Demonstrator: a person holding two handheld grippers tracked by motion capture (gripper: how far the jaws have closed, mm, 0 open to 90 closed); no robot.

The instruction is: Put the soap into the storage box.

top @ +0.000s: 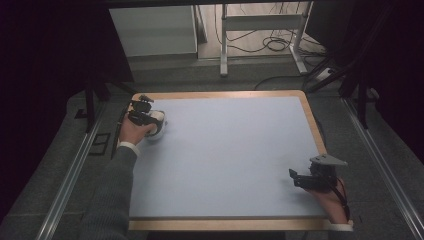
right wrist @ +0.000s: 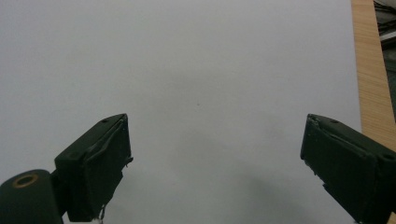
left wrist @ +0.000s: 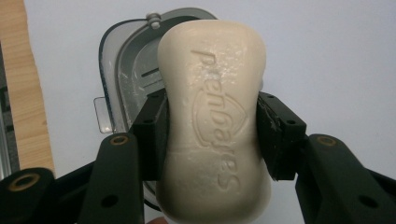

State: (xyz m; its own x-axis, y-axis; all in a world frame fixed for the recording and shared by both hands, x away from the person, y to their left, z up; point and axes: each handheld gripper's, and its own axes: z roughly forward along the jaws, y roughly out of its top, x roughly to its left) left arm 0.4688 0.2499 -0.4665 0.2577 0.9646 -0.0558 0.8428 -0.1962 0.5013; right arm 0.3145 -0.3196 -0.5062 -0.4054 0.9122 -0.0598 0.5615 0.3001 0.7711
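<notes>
A cream bar of soap (left wrist: 212, 116) with embossed lettering sits clamped between the jaws of my left gripper (left wrist: 211, 133), held over a grey soap dish (left wrist: 133, 70) with a white rim. From above, the left gripper (top: 145, 116) is at the far left corner of the pale blue mat (top: 225, 160), with the soap (top: 158, 116) and the dish (top: 156, 131) under it. My right gripper (top: 296, 178) rests near the mat's front right corner, pointing left. Its jaws stand wide apart with only bare mat between them (right wrist: 215, 163).
The mat lies on a wooden-edged board (top: 310, 117). Metal rails (top: 385, 170) run along both sides of the table. Beyond the far edge stand a white frame (top: 260, 30) and cables (top: 277, 45) on the floor.
</notes>
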